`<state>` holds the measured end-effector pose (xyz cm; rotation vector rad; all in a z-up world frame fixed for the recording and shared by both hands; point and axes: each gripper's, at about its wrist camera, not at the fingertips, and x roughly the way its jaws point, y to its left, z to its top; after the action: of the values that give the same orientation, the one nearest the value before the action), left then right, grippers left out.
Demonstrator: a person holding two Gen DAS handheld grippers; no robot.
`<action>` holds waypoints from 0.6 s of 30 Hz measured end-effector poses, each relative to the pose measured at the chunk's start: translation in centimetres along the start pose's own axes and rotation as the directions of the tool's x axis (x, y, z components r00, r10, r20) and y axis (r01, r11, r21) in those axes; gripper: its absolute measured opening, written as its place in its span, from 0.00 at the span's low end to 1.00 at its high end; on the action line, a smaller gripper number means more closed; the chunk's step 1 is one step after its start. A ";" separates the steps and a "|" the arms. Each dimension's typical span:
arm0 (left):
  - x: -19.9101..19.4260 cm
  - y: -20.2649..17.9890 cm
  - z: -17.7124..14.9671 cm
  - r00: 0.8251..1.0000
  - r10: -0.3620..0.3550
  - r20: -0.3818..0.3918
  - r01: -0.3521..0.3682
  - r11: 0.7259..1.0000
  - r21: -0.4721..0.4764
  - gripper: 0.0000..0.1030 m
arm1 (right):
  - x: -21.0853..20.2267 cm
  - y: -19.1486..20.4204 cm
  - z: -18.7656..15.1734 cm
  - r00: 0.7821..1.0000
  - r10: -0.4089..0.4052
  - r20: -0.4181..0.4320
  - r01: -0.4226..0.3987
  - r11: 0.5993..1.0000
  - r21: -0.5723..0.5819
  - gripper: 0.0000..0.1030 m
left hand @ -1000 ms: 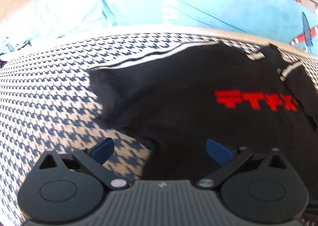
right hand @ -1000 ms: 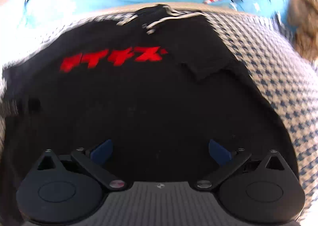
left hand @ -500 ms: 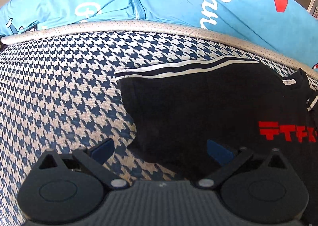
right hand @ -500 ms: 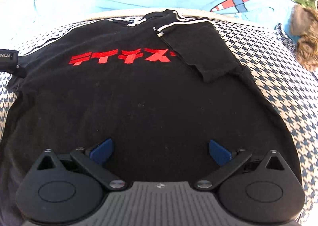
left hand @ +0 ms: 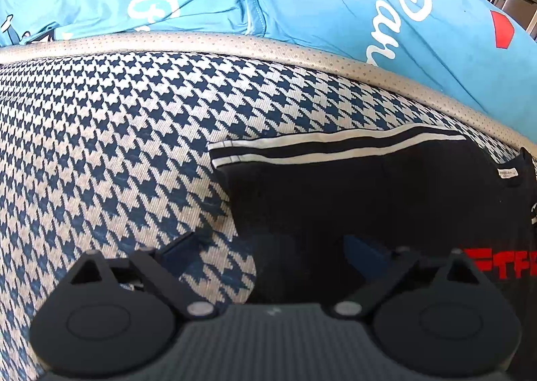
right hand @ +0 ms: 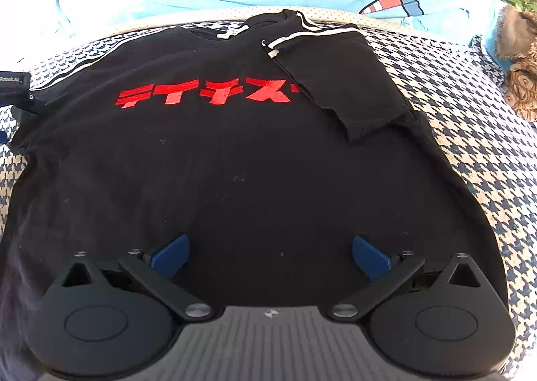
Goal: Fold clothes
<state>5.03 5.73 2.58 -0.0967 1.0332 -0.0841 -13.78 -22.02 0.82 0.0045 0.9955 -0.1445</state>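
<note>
Judging by the way it drapes, the black T-shirt (right hand: 235, 163) is light, limp cotton that will sag and crease wherever I lift it, so I would pinch it at firm edges: the striped cuff of the left sleeve (left hand: 302, 173) and the hem or side seam, never the loose middle. It lies front up and nearly flat on the houndstooth cover (left hand: 100, 146), collar toward the blue cushions (left hand: 335, 12) at the back. Red block lettering (right hand: 204, 96) runs across the chest, and twin white stripes follow the shoulders to the cuffs. The right sleeve (right hand: 342, 79) is already folded in over the chest, just beside the end of the lettering; the left sleeve lies spread out flat on the houndstooth cover, its cuff pointing away from the lettering. My left gripper (left hand: 272, 253) hovers low at that sleeve's underarm edge, fingers wide apart and gripping nothing, one pad over the cover and the other over black cloth. My right gripper (right hand: 270, 255) hangs above the lower body of the shirt, well below the lettering, fingers likewise spread and empty. I judge the left sleeve comes next, and a shallow bite risks dragging only the top layer.
</note>
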 end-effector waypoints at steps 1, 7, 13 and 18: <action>0.1 -0.1 0.1 1.000 0.000 0.005 0.000 1.000 0.003 0.92 | 0.0 0.0 0.0 1.000 -0.001 -0.001 0.001 1.000 0.001 1.00; -0.1 -0.8 0.4 0.999 0.004 0.046 -0.004 1.000 0.015 0.55 | 0.1 0.0 0.2 1.000 -0.003 -0.006 0.004 1.000 0.006 1.00; -0.4 -1.1 0.4 0.997 -0.011 0.072 0.010 1.000 0.011 0.18 | 0.1 0.0 0.2 1.000 -0.008 -0.006 0.008 1.000 0.010 1.00; -1.0 -2.0 0.3 0.995 -0.037 0.090 0.036 0.999 0.013 0.15 | 0.1 0.0 0.2 1.000 -0.007 -0.006 0.007 1.000 0.011 1.00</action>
<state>4.75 3.92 3.81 -0.1082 0.9409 -0.1175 -13.58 -22.06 0.84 0.0115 1.0011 -0.1565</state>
